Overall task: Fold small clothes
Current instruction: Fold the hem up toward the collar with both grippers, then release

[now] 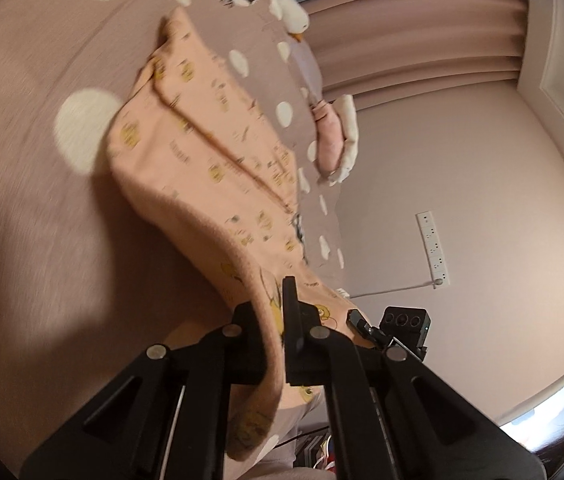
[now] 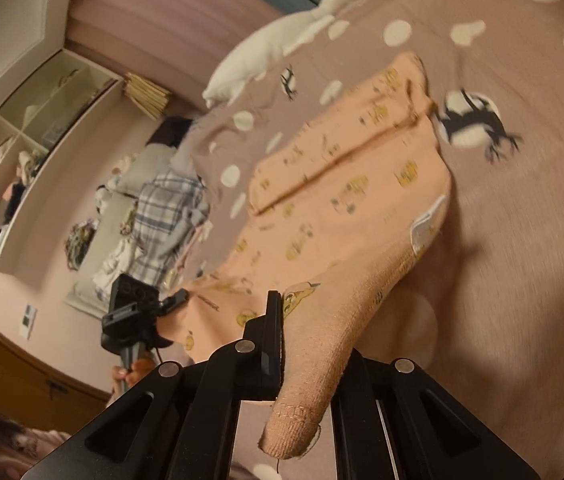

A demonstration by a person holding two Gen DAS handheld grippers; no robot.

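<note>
A small peach garment with yellow prints and a ribbed waistband hangs partly lifted off the dotted mauve bedspread. My left gripper is shut on one end of the waistband, with cloth drooping below the jaws. In the right wrist view the same garment stretches away from my right gripper, which is shut on the other waistband corner. That gripper's far finger is hidden behind the cloth. Each view shows the other gripper pinching the cloth: the right gripper and the left gripper. The garment's legs still lie on the bedspread.
A white plush goose and a pink cushion lie at the far side of the bed. A pile of clothes and wall shelves stand beyond the bed's edge. A power strip hangs on the wall.
</note>
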